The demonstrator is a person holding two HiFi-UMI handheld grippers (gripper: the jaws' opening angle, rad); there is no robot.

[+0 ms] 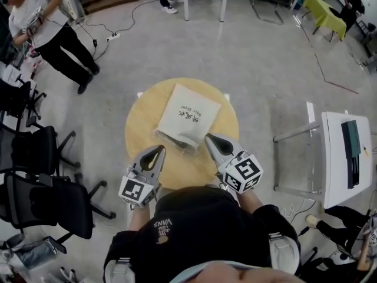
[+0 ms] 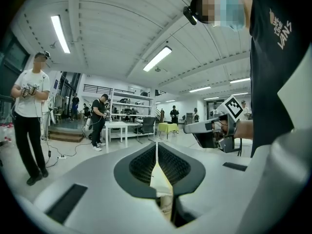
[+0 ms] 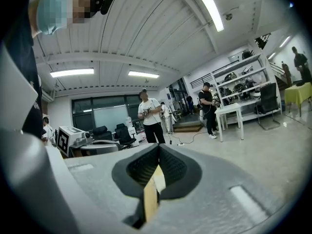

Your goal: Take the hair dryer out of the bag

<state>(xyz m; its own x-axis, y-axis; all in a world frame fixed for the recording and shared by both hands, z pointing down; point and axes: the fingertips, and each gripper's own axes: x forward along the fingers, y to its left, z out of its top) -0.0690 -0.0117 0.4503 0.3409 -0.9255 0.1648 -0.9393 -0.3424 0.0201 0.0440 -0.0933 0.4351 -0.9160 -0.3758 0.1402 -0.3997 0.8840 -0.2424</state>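
A white cloth bag (image 1: 188, 118) with dark print lies flat on the round wooden table (image 1: 141, 128). No hair dryer shows; the bag hides its contents. My left gripper (image 1: 159, 150) is shut, its tip just short of the bag's near left corner. My right gripper (image 1: 208, 137) is shut too, with its tip at the bag's near right edge; whether it touches the cloth I cannot tell. In the left gripper view the pads (image 2: 156, 150) meet, with a pale sliver below them. The right gripper view shows the same closed pads (image 3: 158, 152).
Black office chairs (image 1: 41, 199) stand to the left of the table. A white desk (image 1: 344, 158) is to the right. A person (image 1: 47, 28) stands at the far left near floor cables (image 1: 112, 37). A yellow-green table (image 1: 327, 13) is far right.
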